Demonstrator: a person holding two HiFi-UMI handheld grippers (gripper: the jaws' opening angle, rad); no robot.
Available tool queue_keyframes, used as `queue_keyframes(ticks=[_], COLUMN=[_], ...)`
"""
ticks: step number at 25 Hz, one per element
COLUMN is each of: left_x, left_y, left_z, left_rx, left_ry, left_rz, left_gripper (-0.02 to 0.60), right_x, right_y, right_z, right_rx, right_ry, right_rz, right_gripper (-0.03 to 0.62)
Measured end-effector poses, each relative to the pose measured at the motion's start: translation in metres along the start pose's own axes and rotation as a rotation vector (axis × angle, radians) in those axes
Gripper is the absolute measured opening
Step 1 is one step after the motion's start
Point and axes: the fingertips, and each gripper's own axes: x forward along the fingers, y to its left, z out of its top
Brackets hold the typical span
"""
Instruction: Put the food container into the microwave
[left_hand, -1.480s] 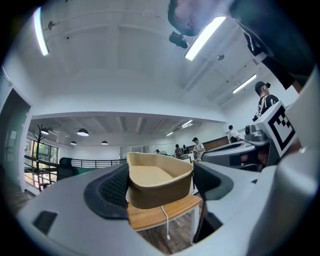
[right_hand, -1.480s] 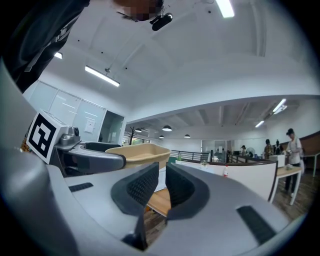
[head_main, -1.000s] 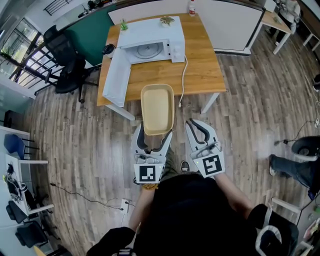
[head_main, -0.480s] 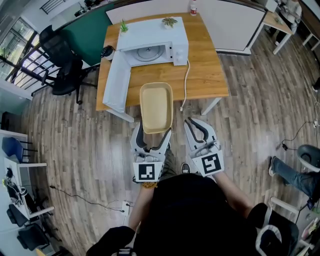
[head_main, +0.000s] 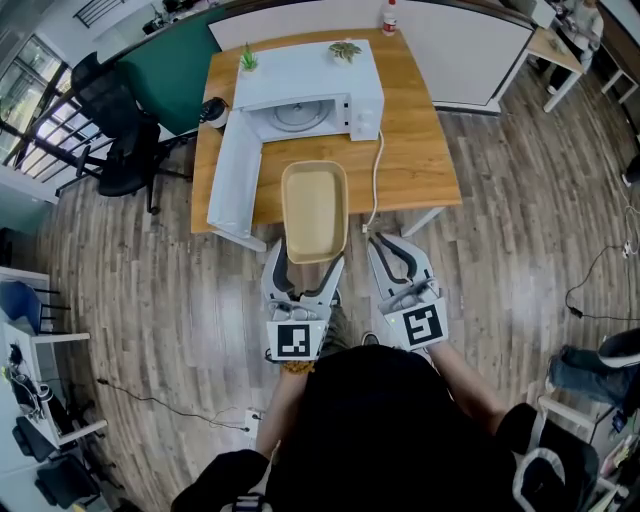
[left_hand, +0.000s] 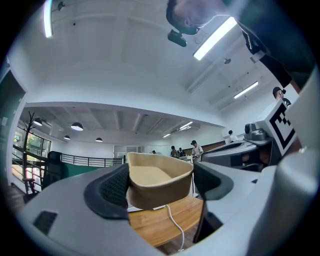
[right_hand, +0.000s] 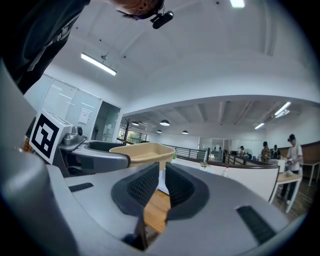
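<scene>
While the food container (head_main: 315, 210) is carried in the air above the near edge of the tabletop (head_main: 415, 140), short of the microwave (head_main: 305, 70), it is clamped at its near end by the left hand-held gripper (head_main: 306, 270). That gripper's jaws are spread about as wide as the tub's end and pressed against it on both sides. The right hand-held gripper (head_main: 398, 258) is held just beside it, its jaws drawn almost together with nothing between them.

The door (head_main: 235, 165) is swung fully open to the left and the cavity with its glass turntable (head_main: 297, 112) is exposed, so the step in hand is judged to be the carry toward the opening. Since the tub is gripped at one end only, it should be held level so that it is not levered out of the pads. It is best steered straight at the cavity, to the right of the open door and to the left of the white cable (head_main: 375, 175). It should be raised enough for its base to clear the sill, then lowered onto the turntable before the grip is released.
</scene>
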Motion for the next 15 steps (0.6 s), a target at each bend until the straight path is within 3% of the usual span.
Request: queue_keyframes(ticks=[15], left_x=[0.043], left_y=[0.071], left_z=[-0.007], left_rx=[-0.001], left_ry=[-0.012], left_rz=[-0.017], left_gripper=[0.439], right_x=[0.074], right_y=[-0.004], right_z=[0.008], right_rx=[-0.034], right_ry=[0.012], right_rz=[-0.021], right_gripper=[0.031])
